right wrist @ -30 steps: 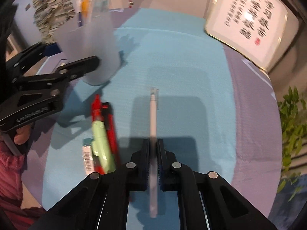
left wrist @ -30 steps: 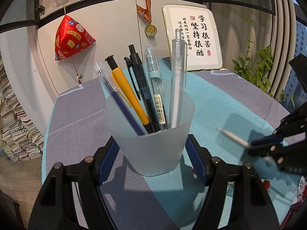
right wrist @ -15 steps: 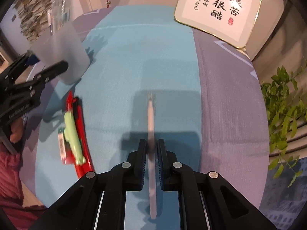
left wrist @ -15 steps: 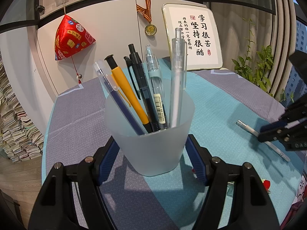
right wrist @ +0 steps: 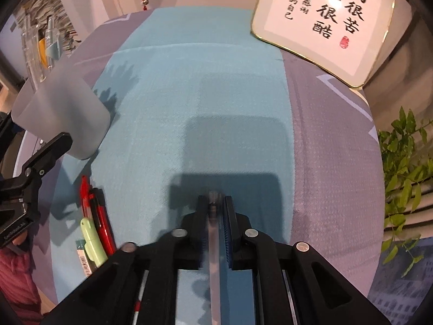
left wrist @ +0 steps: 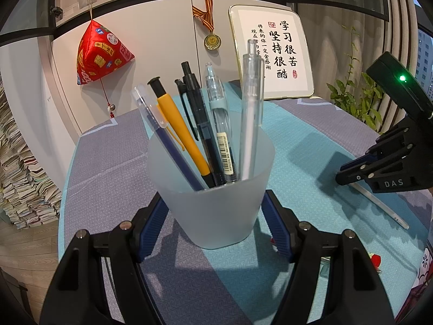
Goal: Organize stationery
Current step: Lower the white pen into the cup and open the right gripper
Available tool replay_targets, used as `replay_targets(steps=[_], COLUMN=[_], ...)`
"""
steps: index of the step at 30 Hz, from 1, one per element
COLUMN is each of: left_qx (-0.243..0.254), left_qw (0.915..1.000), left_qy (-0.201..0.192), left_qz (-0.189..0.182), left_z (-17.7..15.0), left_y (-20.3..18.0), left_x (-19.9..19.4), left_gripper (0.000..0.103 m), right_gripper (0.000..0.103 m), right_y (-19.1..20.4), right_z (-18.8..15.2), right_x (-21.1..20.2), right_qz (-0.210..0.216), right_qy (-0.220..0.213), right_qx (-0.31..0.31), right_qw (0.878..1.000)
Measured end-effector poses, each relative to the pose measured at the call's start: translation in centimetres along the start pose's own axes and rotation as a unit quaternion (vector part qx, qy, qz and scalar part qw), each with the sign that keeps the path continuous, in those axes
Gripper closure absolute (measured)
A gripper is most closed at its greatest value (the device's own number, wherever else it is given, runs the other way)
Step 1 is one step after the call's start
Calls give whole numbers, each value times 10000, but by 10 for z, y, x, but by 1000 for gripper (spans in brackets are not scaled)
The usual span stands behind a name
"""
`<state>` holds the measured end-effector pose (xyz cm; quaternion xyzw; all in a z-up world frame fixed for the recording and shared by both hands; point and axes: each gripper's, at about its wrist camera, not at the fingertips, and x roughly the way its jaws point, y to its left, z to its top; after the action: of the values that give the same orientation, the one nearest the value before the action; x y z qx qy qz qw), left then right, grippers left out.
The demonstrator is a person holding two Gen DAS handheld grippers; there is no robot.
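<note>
Since a second ago the right gripper (right wrist: 213, 205) has carried its pale translucent pen (right wrist: 215, 265) up off the cloth and tipped it, so less of the barrel now pokes past the fingertips in the right wrist view; the left gripper (left wrist: 213, 216) and its cup have not shifted. Right jaws closed on the pen, blue pads pinching the barrel, which runs lengthwise between them and back under the camera; image there is motion-blurred. From the left wrist view the same pen (left wrist: 379, 203) slants down and right out of the right gripper (left wrist: 351, 174), over the right side of the table, clear of the cloth as far as can be told. Left jaws grip the frosted cup (left wrist: 213, 189), one blue pad on each side of its lower wall; cup upright on the teal and grey tablecloth (right wrist: 189, 94). Standing in the cup, left to right: blue pen (left wrist: 165, 138), yellow pen (left wrist: 178, 132), black pen (left wrist: 200, 127), clear pen with barcode label (left wrist: 220, 130), frosted white pen (left wrist: 250, 116). On the near left of the cloth, just beside each other: red pen (right wrist: 101, 222), light green item (right wrist: 93, 242), one small labelled piece I cannot identify. Framed calligraphy board (left wrist: 273, 54) leans at the far edge; potted plant (right wrist: 403, 170) at the right.
</note>
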<state>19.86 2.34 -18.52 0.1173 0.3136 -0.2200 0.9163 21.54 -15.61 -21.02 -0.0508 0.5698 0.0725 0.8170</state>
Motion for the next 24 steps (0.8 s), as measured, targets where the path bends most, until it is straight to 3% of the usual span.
replay_targets(steps=[9, 18, 21, 24], left_qx=[-1, -71, -55, -56], left_qw=[10000, 10000, 10000, 10000], left_qy=[0, -4, -2, 0], left_qz=[0, -64, -47, -48], left_z=[0, 0, 0, 0], left_y=[0, 1, 0, 0], left_x=[0, 1, 1, 1], left_gripper=[33, 34, 34, 34], right_gripper=[93, 100, 100, 98], right_y=[-1, 24, 29, 26], right_z=[-9, -5, 5, 16], right_x=[-55, -151, -143, -91], right_qz=[207, 480, 304, 439], right_qy=[-606, -1787, -1552, -707], right_qx=[322, -107, -373, -447], right_qw=[9974, 9827, 9867, 9955])
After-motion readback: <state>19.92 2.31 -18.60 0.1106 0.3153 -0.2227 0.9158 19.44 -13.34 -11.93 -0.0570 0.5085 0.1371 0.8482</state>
